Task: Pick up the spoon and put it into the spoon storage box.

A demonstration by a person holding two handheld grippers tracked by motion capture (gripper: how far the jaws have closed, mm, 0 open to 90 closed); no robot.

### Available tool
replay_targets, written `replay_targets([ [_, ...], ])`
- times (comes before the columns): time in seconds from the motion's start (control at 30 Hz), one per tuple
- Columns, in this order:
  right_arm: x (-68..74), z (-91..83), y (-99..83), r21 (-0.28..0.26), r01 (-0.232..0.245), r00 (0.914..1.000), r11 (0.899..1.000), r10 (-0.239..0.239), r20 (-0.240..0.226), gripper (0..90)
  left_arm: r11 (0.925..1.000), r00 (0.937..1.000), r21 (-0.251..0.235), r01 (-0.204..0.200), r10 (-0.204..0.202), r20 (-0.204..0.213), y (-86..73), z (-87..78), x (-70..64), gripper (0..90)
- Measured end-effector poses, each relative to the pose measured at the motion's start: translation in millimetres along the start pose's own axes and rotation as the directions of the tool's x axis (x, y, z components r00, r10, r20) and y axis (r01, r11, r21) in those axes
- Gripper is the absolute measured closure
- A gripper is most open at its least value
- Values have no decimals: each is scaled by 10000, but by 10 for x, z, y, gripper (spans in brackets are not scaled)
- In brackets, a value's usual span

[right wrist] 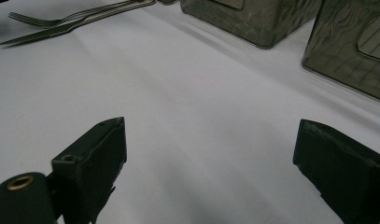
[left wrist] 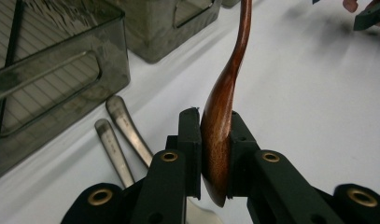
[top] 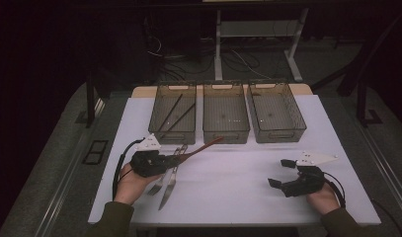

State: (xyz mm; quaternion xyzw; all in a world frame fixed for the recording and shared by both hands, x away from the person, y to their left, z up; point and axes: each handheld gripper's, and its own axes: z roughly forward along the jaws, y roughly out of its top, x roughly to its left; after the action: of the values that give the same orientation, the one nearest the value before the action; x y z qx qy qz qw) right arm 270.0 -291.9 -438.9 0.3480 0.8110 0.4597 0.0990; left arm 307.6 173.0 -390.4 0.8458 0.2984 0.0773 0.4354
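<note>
One wooden spoon [left wrist: 219, 140] pinched by its bowel end in the left tool [left wrist: 214, 154], just before the middle bin [top: 225, 112] | step: sorting, likely lift into that bin | fork [top: 160, 181], knife [top: 170, 185] beside | right tool [top: 286, 173] wide open, empty

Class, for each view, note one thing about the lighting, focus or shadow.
High view: dim, room behind nearly black, table lit. Left gripper view: spoon sharp at the jaws, bins softer. Right gripper view: soft, faint shadows on the cloth, fork slightly blurred.
</note>
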Motion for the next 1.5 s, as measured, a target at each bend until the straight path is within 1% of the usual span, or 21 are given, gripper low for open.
replay_targets([
  [0.27,-1,1,-3,38,-12,10000,10000,12,50,90,9996,9999,-245,147,-148,-32,127,75,12,790],
  [0.3,-3,-1,-3,28,-4,10000,10000,4,60,90,9993,9998,-301,215,-216,-35,145,87,11,790],
  [0.43,-3,-6,-5,22,-25,10000,10000,25,76,90,9990,9996,-341,276,-278,-62,228,138,14,790],
  [0.5,-2,-7,-5,35,-10,10000,10000,10,85,90,9991,9994,-303,306,-311,-172,269,166,19,790],
  [0.57,-3,-11,-5,35,-12,10000,10000,11,87,90,9987,9993,-379,330,-336,-153,303,196,30,791],
  [0.73,-1,-24,-7,-12,-26,10000,10000,26,77,90,9978,9984,-486,451,-466,-304,399,295,52,791],
  [0.93,-5,-33,-9,-36,-41,10000,10000,41,71,90,9959,9973,-710,568,-600,-433,557,418,76,790],
  [1.03,-7,-37,-10,-29,-90,9999,10000,90,74,90,9962,9967,-702,520,-562,-590,644,468,102,790],
  [1.17,-9,-42,-11,-47,-117,9999,9999,117,52,90,9965,9949,-610,569,-617,-801,765,526,140,791],
  [1.23,-12,-42,-10,-73,-98,9999,9999,98,65,90,9963,9926,-593,622,-680,-1003,828,558,155,791],
  [1.27,-12,-43,-9,-86,-107,9999,9999,108,65,90,9968,9920,-562,567,-626,-1096,863,574,165,790],
  [1.33,-13,-46,-9,-90,-100,9999,9999,100,67,90,9960,9901,-598,663,-730,-1195,929,621,175,791],
  [1.37,-14,-47,-9,-101,-104,9999,9999,104,66,90,9974,9896,-468,554,-611,-1301,962,638,191,791],
  [1.4,-16,-48,-10,-123,-109,9999,9999,110,60,90,9958,9872,-579,711,-785,-1387,993,674,194,791],
  [1.43,-16,-49,-9,-136,-115,9999,9998,115,56,90,9953,9855,-581,780,-857,-1462,1022,699,210,790],
  [1.5,-16,-53,-9,-156,-119,9999,9998,120,57,90,9935,9840,-689,904,-998,-1476,1075,763,235,790],
])
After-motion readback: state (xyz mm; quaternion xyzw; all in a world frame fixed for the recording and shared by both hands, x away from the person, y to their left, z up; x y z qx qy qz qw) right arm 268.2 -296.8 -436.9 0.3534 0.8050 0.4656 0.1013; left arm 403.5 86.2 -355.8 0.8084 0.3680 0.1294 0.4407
